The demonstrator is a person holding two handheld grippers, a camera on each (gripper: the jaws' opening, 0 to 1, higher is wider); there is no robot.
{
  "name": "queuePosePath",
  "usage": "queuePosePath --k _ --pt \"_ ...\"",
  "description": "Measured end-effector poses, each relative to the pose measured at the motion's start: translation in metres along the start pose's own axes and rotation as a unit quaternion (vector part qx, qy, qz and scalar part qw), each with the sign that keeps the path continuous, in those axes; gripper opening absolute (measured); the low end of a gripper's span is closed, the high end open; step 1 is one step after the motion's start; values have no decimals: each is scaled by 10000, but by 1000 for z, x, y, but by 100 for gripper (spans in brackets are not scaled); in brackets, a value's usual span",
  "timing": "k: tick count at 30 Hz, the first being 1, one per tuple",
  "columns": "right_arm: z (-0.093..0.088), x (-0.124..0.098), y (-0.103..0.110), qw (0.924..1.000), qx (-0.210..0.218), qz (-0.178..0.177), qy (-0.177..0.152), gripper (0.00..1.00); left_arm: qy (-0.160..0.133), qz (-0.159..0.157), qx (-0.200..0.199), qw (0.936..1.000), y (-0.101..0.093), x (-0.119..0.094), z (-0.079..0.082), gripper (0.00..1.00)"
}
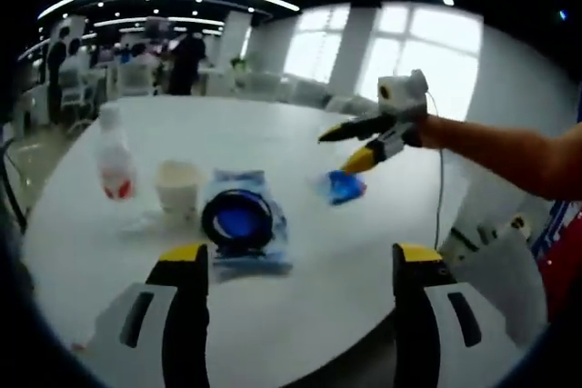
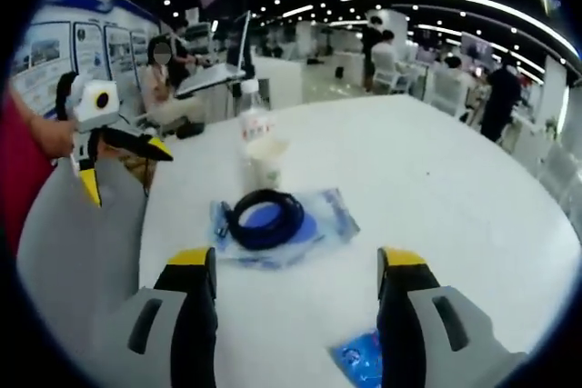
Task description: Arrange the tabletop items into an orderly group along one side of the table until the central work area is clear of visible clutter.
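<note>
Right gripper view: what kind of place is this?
Likely a large open office or exhibition hall: a round white table, poster boards along the wall, a seated person at a laptop, and ceiling strip lights.

Left claw (image 1: 296,315) and right claw (image 2: 300,315) both gape, empty

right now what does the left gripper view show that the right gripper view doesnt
Left gripper view alone: bright windows behind the table, and the right gripper hovering over the small blue packet.

Right gripper view alone: wall posters, a seated person at a laptop, and the left gripper off the table's edge.

Both: the white round table, bottle, paper cup, black ring on a blue pouch, and open jaws.
</note>
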State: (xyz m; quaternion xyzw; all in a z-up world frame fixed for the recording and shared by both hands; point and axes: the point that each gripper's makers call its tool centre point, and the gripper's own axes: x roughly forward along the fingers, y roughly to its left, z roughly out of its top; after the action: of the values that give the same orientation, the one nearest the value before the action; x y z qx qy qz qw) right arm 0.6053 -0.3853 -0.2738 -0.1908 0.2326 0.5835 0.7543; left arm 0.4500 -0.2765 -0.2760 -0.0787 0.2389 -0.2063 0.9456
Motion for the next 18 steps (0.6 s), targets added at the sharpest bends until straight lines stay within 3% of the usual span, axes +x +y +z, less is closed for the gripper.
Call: queuePosePath --k 5,8,14,18 --pt "9 19 -16 9997 -81 222 -32 70 31 463 -276 9985 8 14 0 80" --pt "10 34 -24 9993 -44 363 -25 70 64 528 -451 9976 8 22 -3 79" --pt "9 59 -32 9983 19 577 11 69 440 662 -963 9922 8 38 -28 75" --pt "6 73 -35 9976 60 691 20 69 645 748 -1333 9861 15 45 -40 65"
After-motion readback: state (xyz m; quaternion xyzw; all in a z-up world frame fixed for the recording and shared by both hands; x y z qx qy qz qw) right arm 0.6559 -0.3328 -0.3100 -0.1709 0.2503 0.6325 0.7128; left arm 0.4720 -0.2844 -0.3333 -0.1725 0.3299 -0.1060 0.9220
